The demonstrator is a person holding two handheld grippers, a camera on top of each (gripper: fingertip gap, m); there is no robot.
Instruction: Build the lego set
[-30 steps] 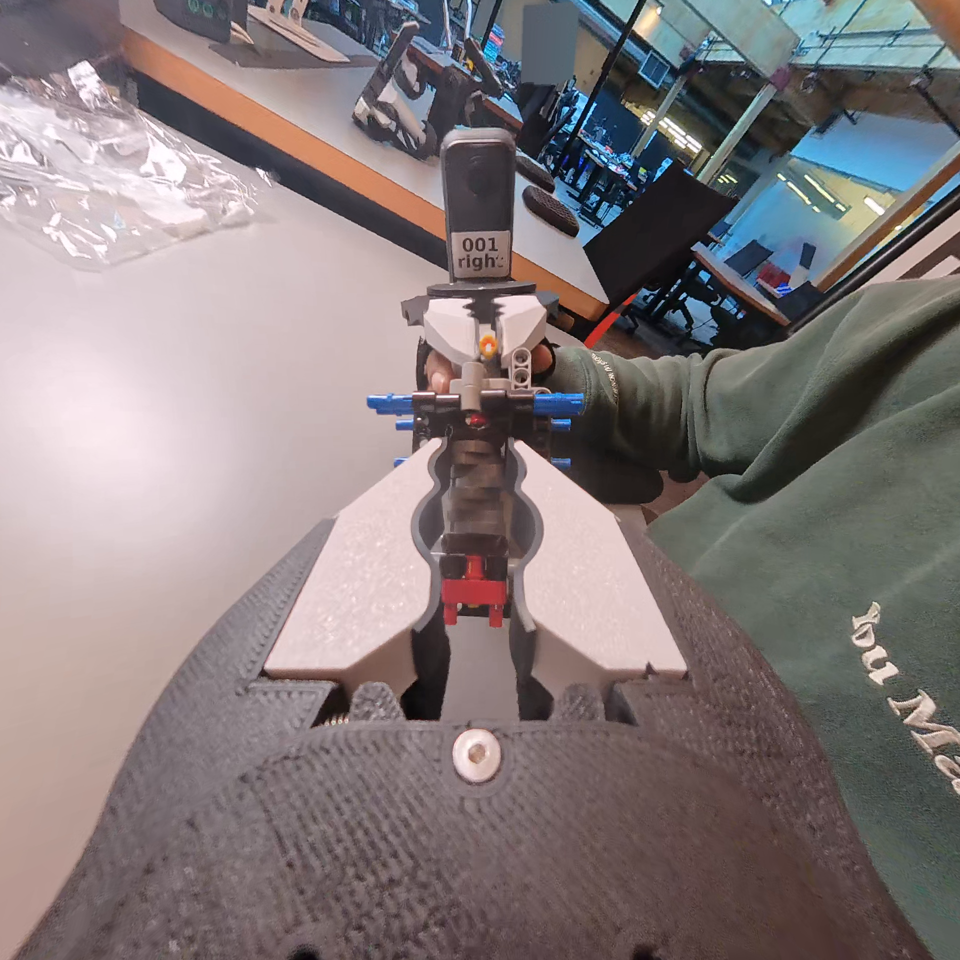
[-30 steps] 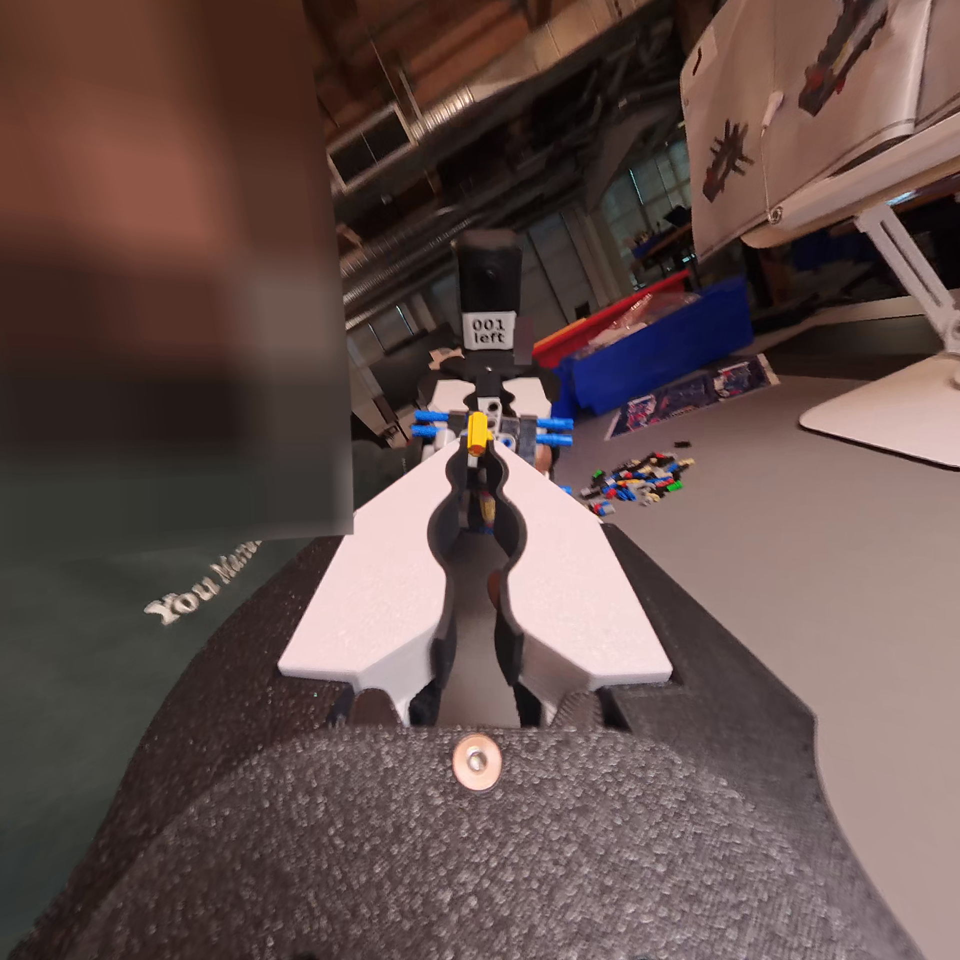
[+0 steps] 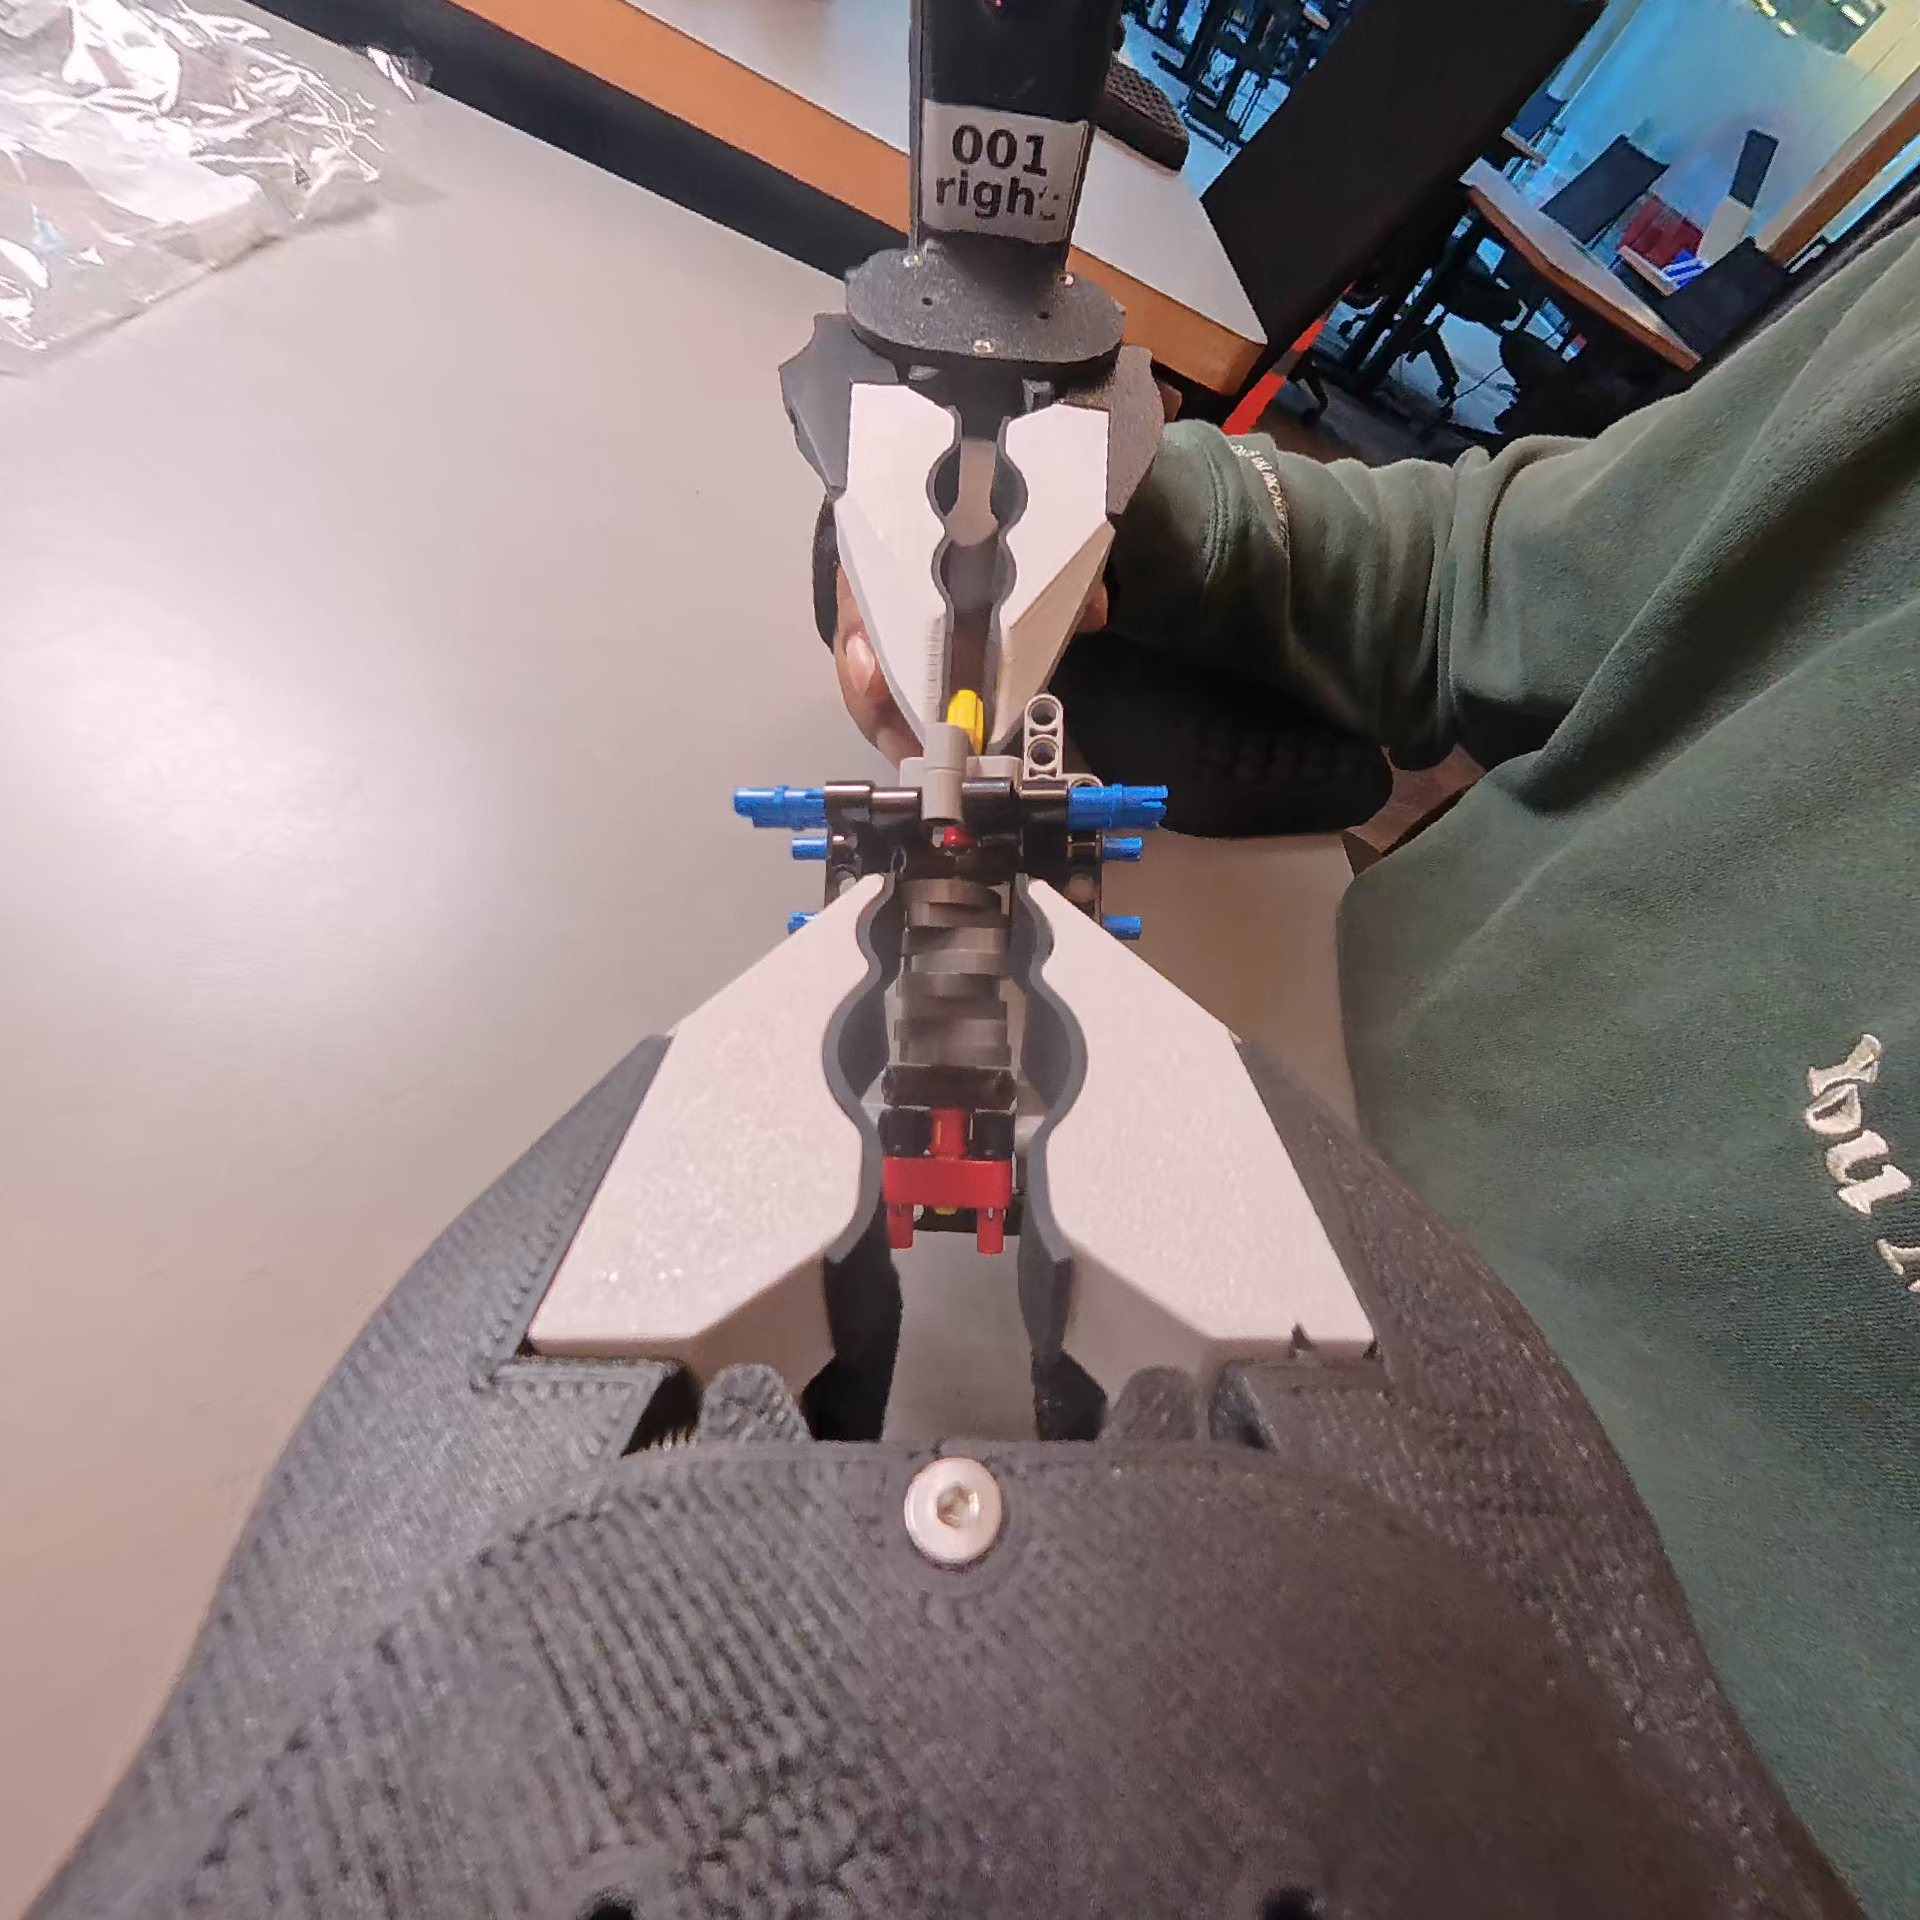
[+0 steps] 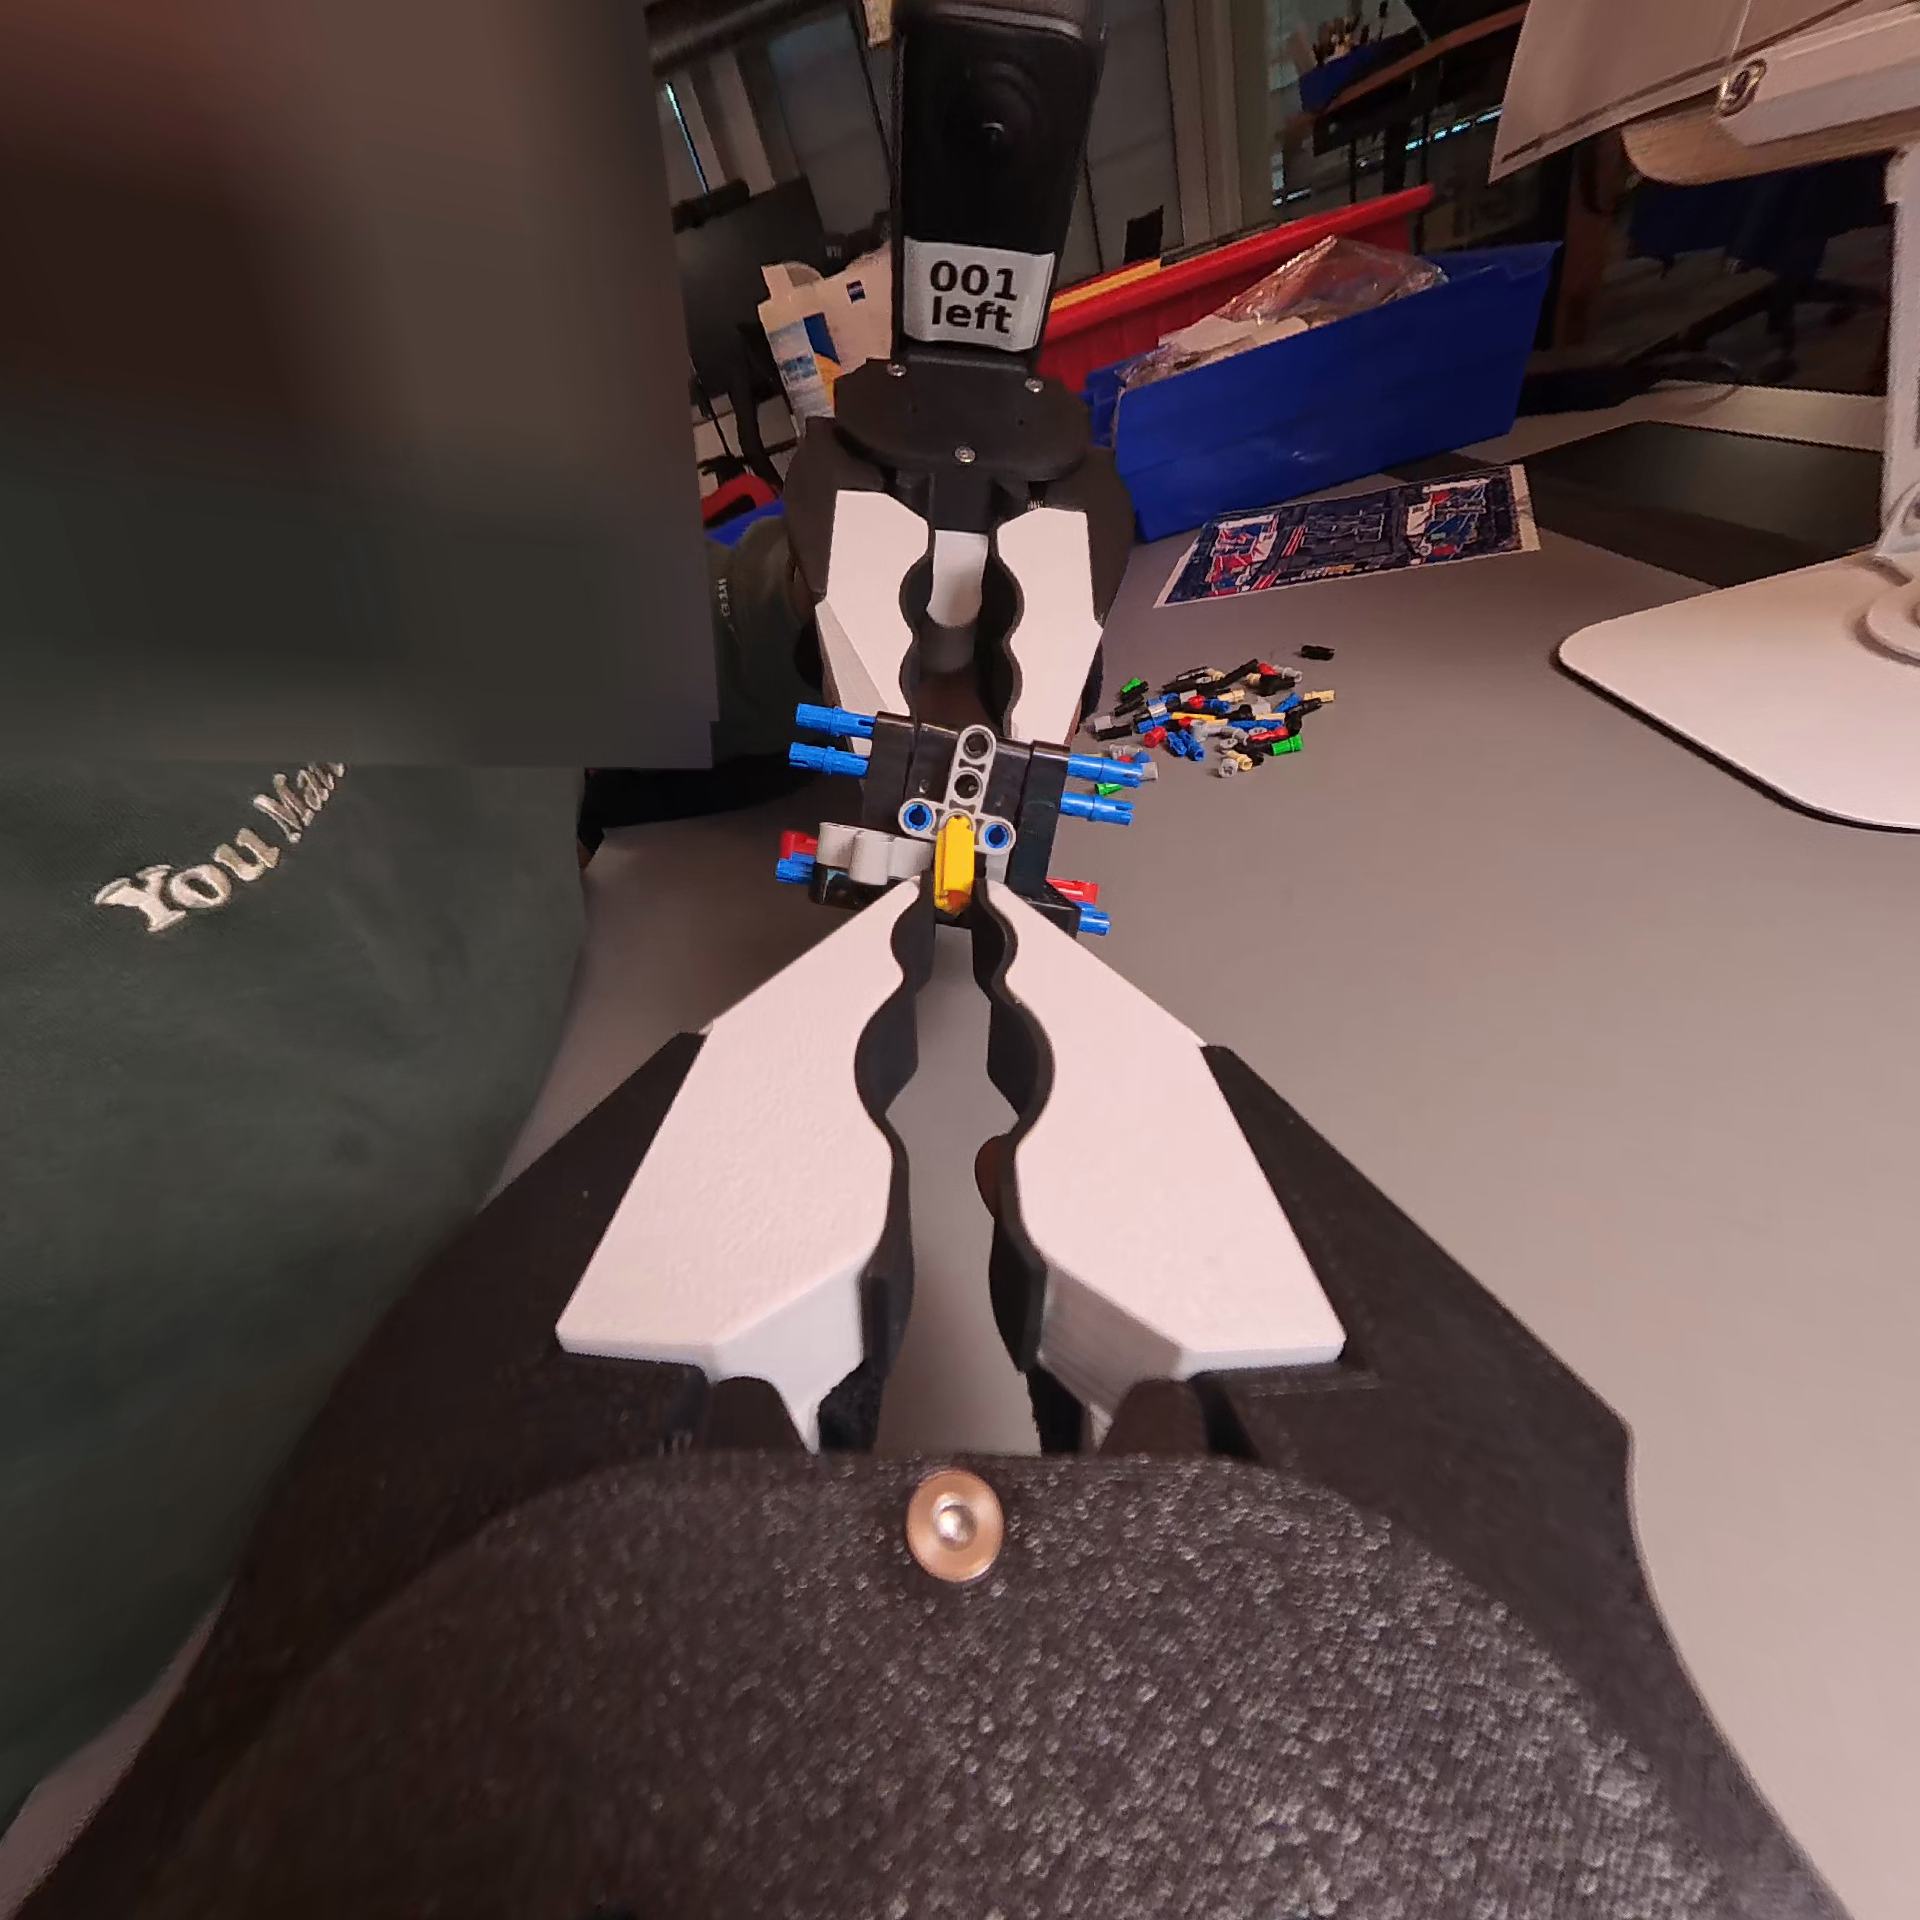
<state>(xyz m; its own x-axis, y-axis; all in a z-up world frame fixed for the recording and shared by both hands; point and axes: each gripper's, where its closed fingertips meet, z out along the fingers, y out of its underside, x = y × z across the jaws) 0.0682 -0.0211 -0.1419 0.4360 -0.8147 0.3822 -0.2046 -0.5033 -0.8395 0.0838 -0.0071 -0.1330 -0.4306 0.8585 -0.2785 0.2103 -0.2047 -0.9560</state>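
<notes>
A white label point(image 3: 997, 171) with black print sits on the black camera of the right gripper point(image 3: 966, 712). A like label point(image 4: 971, 296) is on the left gripper point(image 4: 951, 717). Pale embroidered lettering point(image 4: 223, 847) crosses the green sweatshirt point(image 3: 1662, 1351). A printed sheet point(image 4: 1351, 535) lies at the tabletop's point(image 4: 1455, 1039) far edge; its print is too small to read.

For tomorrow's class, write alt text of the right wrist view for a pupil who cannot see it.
The right claw pinches a small yellow piece against a black lego assembly with blue pins, which the left claw grips from the far side. Beyond, on the grey table, lie a pile of loose pieces, a printed sheet and a blue bin.
</notes>
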